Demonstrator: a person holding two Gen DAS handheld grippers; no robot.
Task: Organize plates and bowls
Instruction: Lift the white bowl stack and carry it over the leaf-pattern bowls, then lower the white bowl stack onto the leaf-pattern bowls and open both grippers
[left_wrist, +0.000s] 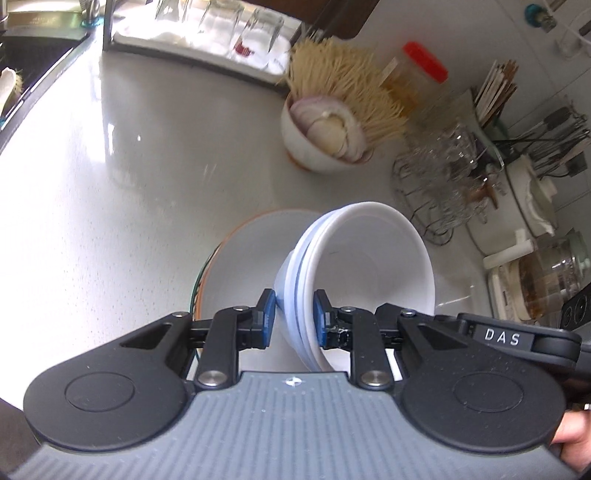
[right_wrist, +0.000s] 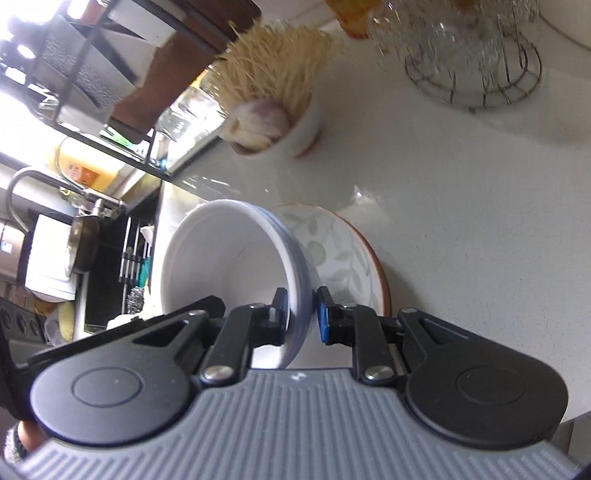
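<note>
A stack of white bowls (left_wrist: 369, 251) with pale blue outsides hangs tilted on its side above the counter. My left gripper (left_wrist: 294, 314) is shut on the stack's rim, one pad inside and one outside. My right gripper (right_wrist: 301, 314) is shut on the same stack of white bowls (right_wrist: 221, 258) at the opposite rim. Just below lies an orange-rimmed dish (left_wrist: 251, 251), whose leaf pattern shows in the right wrist view (right_wrist: 343, 251). It seems to rest on further plates. The other tool's black body (left_wrist: 517, 338) pokes in behind the bowls at the right of the left wrist view.
A small bowl of onion and thin wooden sticks (left_wrist: 321, 136) stands farther back on the white counter (left_wrist: 129, 166). A wire rack of glasses (left_wrist: 443, 173) is to its right, a red-lidded jar (left_wrist: 424, 62) behind it. The sink and faucet (right_wrist: 55, 184) lie to the left.
</note>
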